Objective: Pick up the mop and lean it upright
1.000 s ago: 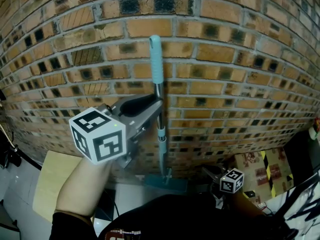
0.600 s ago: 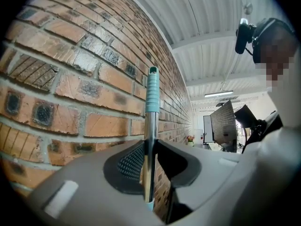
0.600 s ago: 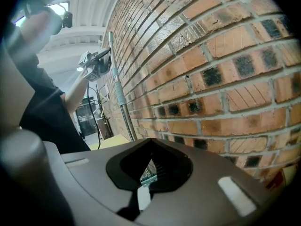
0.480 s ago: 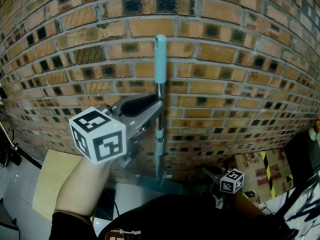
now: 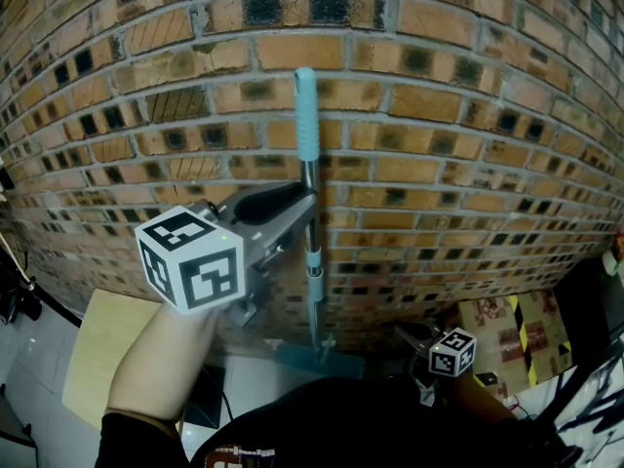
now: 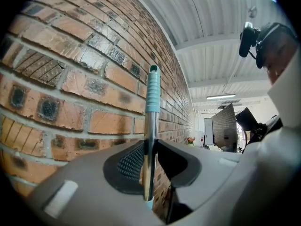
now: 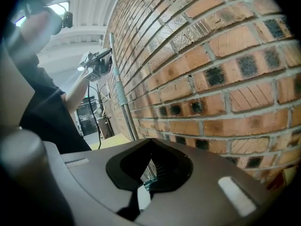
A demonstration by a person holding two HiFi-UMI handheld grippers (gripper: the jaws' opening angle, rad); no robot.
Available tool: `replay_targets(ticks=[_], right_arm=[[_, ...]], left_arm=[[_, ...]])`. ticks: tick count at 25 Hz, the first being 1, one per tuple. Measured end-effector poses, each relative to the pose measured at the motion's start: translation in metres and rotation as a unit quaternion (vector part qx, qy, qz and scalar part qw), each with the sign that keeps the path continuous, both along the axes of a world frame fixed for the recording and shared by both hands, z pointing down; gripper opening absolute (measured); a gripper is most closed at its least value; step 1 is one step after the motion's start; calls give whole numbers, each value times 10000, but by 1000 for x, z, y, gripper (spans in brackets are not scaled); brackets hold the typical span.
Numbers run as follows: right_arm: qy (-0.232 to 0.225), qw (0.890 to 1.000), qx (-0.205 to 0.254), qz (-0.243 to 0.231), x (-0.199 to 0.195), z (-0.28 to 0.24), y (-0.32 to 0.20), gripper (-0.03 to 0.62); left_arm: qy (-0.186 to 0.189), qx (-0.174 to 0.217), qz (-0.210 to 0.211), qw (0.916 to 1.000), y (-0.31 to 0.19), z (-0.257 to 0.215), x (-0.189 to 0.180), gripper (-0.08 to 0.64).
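The mop stands upright against the brick wall (image 5: 439,115), its teal grip (image 5: 306,115) at the top and its teal head (image 5: 327,362) on the floor. My left gripper (image 5: 310,203) is shut on the metal pole just below the grip. In the left gripper view the pole (image 6: 150,140) is pinched between the black pads (image 6: 129,164). My right gripper (image 5: 408,339) hangs low, to the right of the mop head, apart from it. In the right gripper view its jaws (image 7: 150,142) meet at the tips with nothing held, and the mop pole (image 7: 121,95) rises beyond them.
A pale wooden board (image 5: 102,359) lies on the floor at the left. A cardboard box with yellow-black tape (image 5: 512,334) sits at the right. Black cables (image 5: 15,291) run along the far left. A dark monitor (image 6: 225,128) stands further along the wall.
The mop's top swayed slightly right, then back left. The left gripper keeps its hold on the pole, and the right gripper has not moved.
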State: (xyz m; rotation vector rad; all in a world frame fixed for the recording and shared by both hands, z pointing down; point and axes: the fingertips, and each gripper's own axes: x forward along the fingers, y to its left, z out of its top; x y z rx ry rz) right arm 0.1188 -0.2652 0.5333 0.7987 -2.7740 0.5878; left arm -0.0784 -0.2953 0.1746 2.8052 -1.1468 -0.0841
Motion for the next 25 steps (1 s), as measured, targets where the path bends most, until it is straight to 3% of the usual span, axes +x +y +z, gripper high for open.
replay_targets(ticks=[12, 25], right_arm=[[36, 10000, -53, 16, 1, 2, 0, 14], [103, 9997, -216, 62, 3, 14, 7, 14]], left_arm=[[-20, -195, 101, 9998, 0, 30, 7, 86], [-137, -1005, -15, 9948, -4, 161, 18, 87]])
